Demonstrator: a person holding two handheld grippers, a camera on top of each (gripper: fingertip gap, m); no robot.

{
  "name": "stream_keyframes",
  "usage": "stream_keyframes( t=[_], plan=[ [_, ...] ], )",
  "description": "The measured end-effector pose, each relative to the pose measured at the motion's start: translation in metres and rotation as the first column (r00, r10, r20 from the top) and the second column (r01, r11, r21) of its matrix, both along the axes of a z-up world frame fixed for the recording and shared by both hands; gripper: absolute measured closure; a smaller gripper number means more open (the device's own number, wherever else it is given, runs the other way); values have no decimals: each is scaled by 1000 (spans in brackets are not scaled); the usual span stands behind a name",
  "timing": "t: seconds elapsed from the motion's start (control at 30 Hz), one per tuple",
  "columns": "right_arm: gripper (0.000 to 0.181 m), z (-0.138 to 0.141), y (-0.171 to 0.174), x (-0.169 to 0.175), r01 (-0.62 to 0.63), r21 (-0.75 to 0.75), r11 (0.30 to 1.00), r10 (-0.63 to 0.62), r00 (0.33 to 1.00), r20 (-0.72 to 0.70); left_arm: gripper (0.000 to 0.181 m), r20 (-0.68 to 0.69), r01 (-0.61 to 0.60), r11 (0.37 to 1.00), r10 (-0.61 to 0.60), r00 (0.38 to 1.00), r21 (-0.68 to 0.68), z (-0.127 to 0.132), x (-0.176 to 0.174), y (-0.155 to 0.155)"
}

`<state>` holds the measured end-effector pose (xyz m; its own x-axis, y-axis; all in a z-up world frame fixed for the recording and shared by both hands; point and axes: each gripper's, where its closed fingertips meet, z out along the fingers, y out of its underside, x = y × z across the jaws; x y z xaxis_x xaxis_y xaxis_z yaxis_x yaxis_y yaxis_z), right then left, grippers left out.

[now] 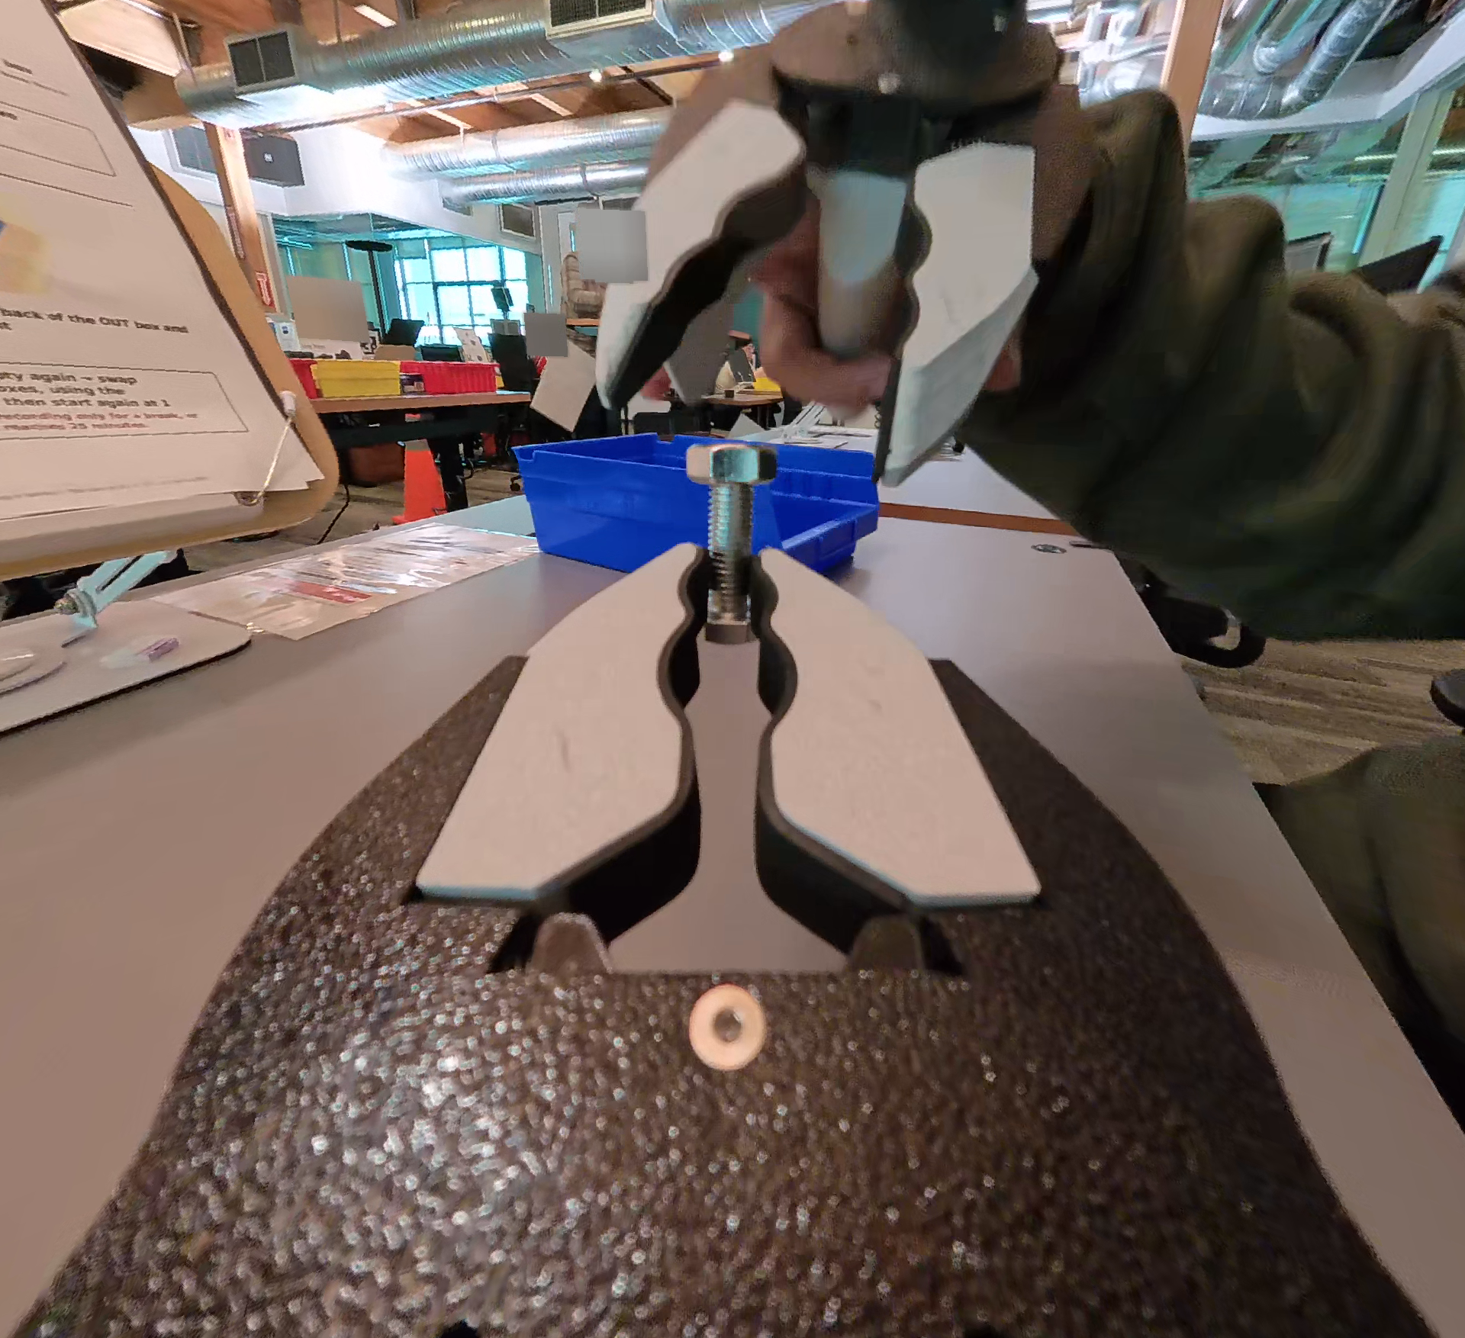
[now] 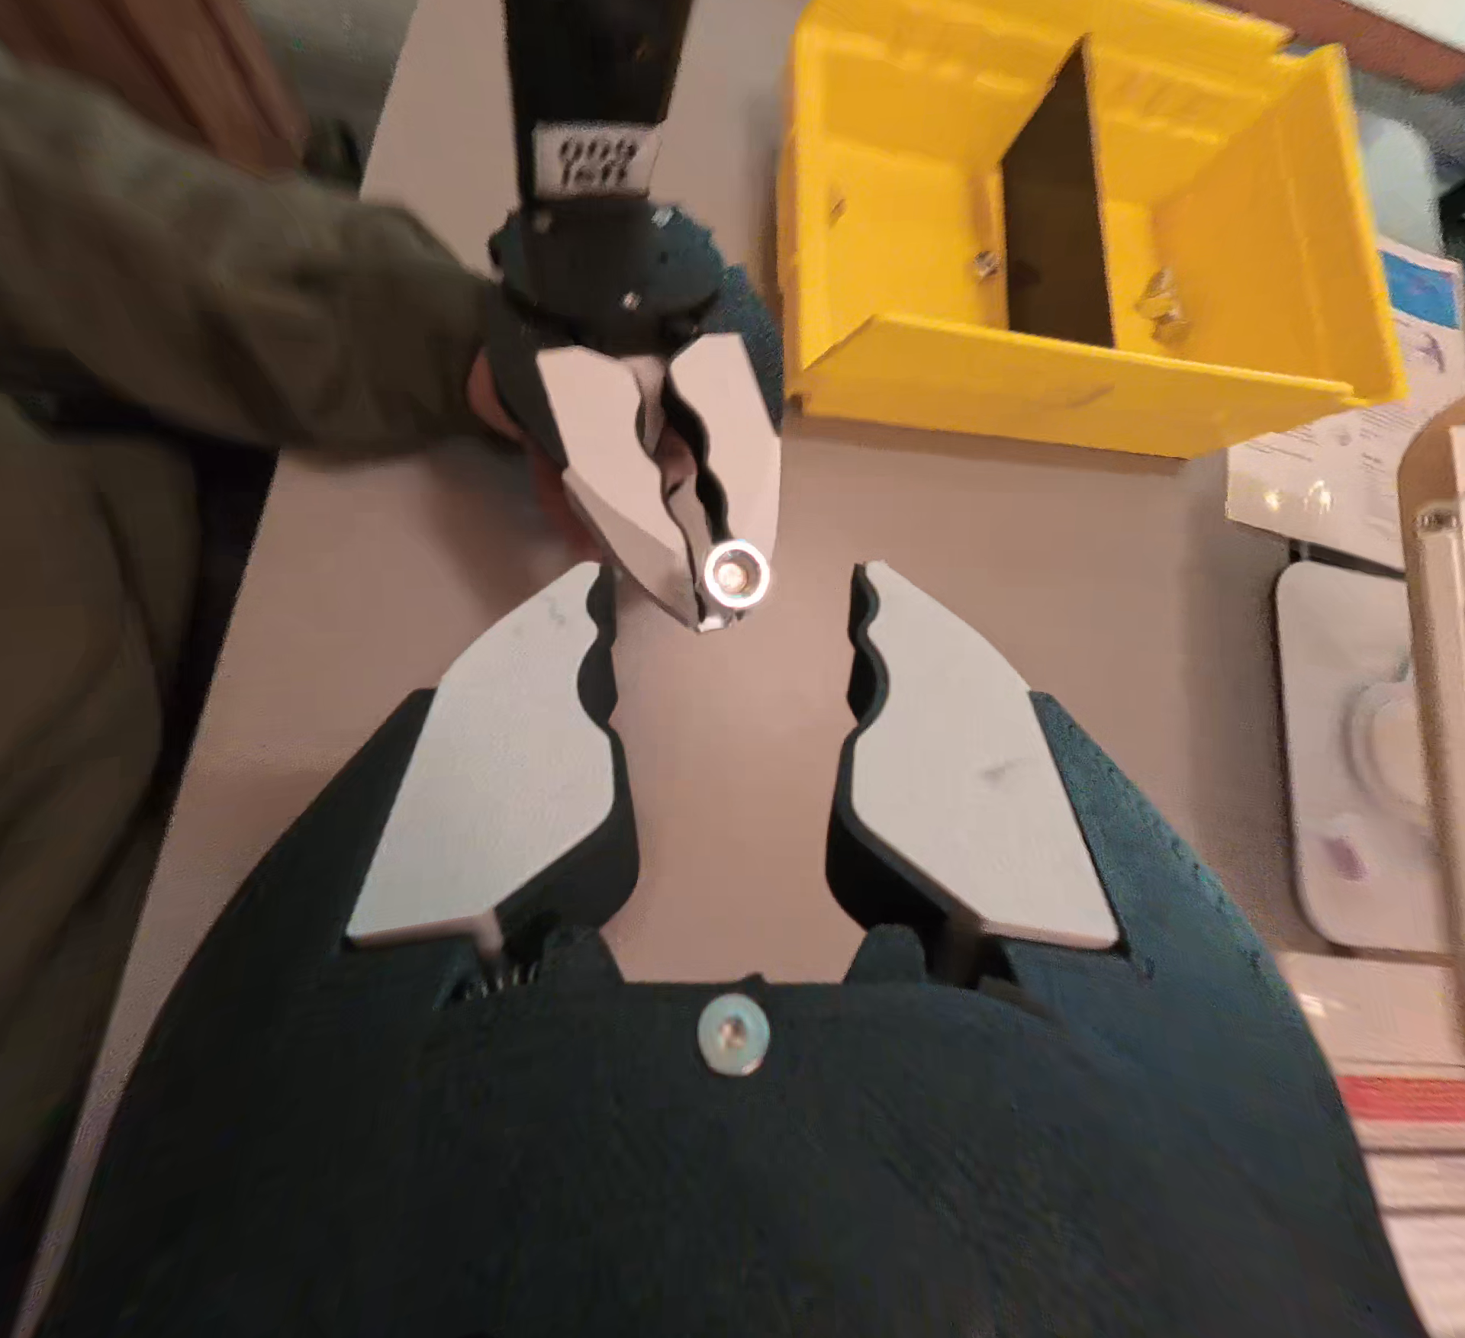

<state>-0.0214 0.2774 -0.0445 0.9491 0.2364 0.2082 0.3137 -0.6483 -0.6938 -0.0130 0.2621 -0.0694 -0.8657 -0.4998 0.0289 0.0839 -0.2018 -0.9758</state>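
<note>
My left gripper [image 1: 728, 561] is shut on the threaded shank of a silver hex bolt [image 1: 729, 507]. The bolt stands upright, head up, just over the grey table [image 1: 238, 745]. My right gripper [image 1: 753, 428] hangs above the bolt head, pointing down with its jaws wide apart and empty. In the right wrist view, my right gripper [image 2: 728, 571] looks straight down on the bolt [image 2: 736, 575], which shows end-on as a bright ring. Its fingers [image 2: 507, 745] stand either side of the bolt without touching it. The left gripper [image 2: 713, 614] holds the bolt from the far side.
A blue bin [image 1: 634, 499] sits behind the bolt. A yellow bin [image 2: 1070, 380] with a dark divider holds a few small metal parts. A clipboard stand with papers [image 1: 119, 349] and laminated sheets [image 1: 341, 579] sit along the table's side. A person's green sleeve [image 1: 1229, 428] reaches in. Less than 4 cm separates the two grippers' tips.
</note>
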Motion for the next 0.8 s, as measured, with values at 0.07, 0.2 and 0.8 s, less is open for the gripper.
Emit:
stream_keyframes(
  t=[0.07, 0.2, 0.8],
  plan=[
    [123, 1, 4, 3, 109, 166, 980, -98, 992, -76, 172, -3, -9, 1000, 9, 1000, -4, 0, 1, 1],
    [125, 0, 7, 6, 281, 388, 878, -242, 959, -147, 172, -13, -9, 1000, 9, 1000, -2, -1, 2, 1],
    [145, -8, 9, -1, 379, 468, 799, -258, 917, -303, 172, -39, -15, 1000, 16, 999, 19, -4, 4, -1]
  ],
)
